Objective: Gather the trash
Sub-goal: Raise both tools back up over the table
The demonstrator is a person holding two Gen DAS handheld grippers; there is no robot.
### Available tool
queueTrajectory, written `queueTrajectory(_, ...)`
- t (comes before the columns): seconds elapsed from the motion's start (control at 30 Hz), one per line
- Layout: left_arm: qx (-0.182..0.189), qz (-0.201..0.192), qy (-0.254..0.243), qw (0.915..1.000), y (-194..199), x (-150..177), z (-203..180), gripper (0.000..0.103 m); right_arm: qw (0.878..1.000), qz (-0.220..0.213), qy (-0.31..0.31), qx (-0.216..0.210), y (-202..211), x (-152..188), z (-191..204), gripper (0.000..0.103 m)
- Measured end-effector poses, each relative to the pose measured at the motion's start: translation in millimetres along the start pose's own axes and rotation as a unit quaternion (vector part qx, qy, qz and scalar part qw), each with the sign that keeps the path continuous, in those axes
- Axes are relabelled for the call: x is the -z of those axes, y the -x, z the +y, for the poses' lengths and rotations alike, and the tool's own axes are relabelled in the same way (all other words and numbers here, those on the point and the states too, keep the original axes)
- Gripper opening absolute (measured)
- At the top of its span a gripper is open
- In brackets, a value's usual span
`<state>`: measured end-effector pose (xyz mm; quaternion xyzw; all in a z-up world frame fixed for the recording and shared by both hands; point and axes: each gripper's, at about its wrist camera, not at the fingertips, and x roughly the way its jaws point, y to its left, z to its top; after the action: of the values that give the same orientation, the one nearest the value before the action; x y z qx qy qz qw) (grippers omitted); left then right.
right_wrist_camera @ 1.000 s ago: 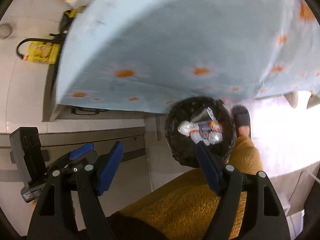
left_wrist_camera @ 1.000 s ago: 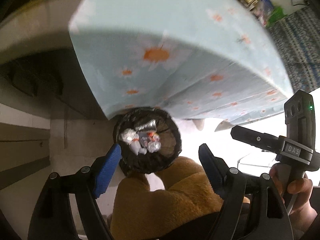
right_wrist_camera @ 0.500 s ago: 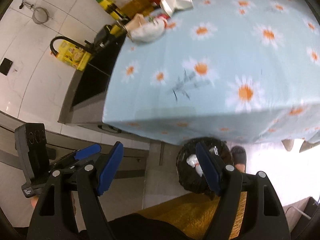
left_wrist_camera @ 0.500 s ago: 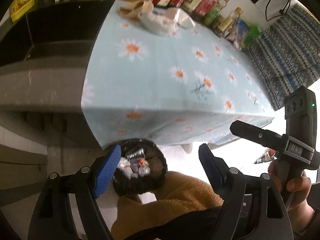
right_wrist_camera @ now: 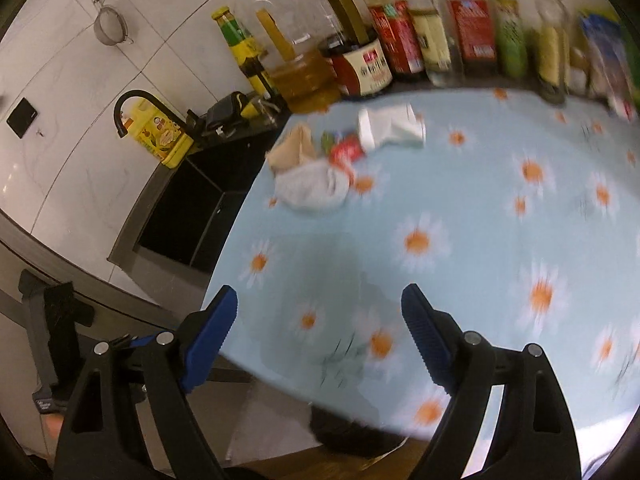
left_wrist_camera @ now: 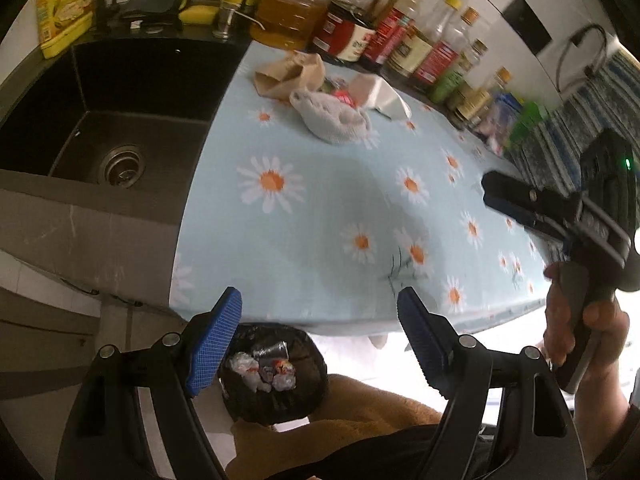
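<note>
A pile of trash lies at the far end of the daisy tablecloth (left_wrist_camera: 320,220): a crumpled brown paper bag (left_wrist_camera: 292,74), a grey-white wad (left_wrist_camera: 336,118), a red wrapper (right_wrist_camera: 346,152) and a white packet (right_wrist_camera: 392,126). The black-lined bin (left_wrist_camera: 276,376) stands on the floor below the table's near edge, with several wrappers in it. My left gripper (left_wrist_camera: 320,320) hovers open over that edge, holding nothing. My right gripper (right_wrist_camera: 320,312) is above the near cloth; its jaws are opening and nothing is between them. It also shows in the left wrist view (left_wrist_camera: 490,192), held by a hand (left_wrist_camera: 580,328).
A black sink (left_wrist_camera: 100,140) with a black tap (right_wrist_camera: 132,108) adjoins the table on the left. A row of bottles and jars (left_wrist_camera: 400,40) lines the wall behind the trash. A yellow pack (right_wrist_camera: 160,140) stands by the tap. The person's ochre trouser leg (left_wrist_camera: 360,420) is beside the bin.
Both grippers have risen from beside the bin under the table's edge to above the tabletop, which now fills both views. The right jaws stand wider than before.
</note>
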<state>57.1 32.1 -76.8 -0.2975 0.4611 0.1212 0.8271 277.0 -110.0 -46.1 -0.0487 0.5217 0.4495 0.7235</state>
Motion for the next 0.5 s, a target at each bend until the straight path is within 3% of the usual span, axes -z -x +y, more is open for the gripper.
queueTrajectory(0.27, -0.031, -0.022, 0.051, 0.998, -6.0, -18.3, -11.1, 0.078, 0.995, 0.022, 0.094, 0.026, -26.9, -82.8, -12.4, 0.084)
queueTrajectory(0.5, -0.061, -0.043, 0.088, 0.9933, -13.7, -29.6, -27.1, 0.078, 0.977, 0.083, 0.192, 0.047, -76.1, -133.0, -10.7, 0.084)
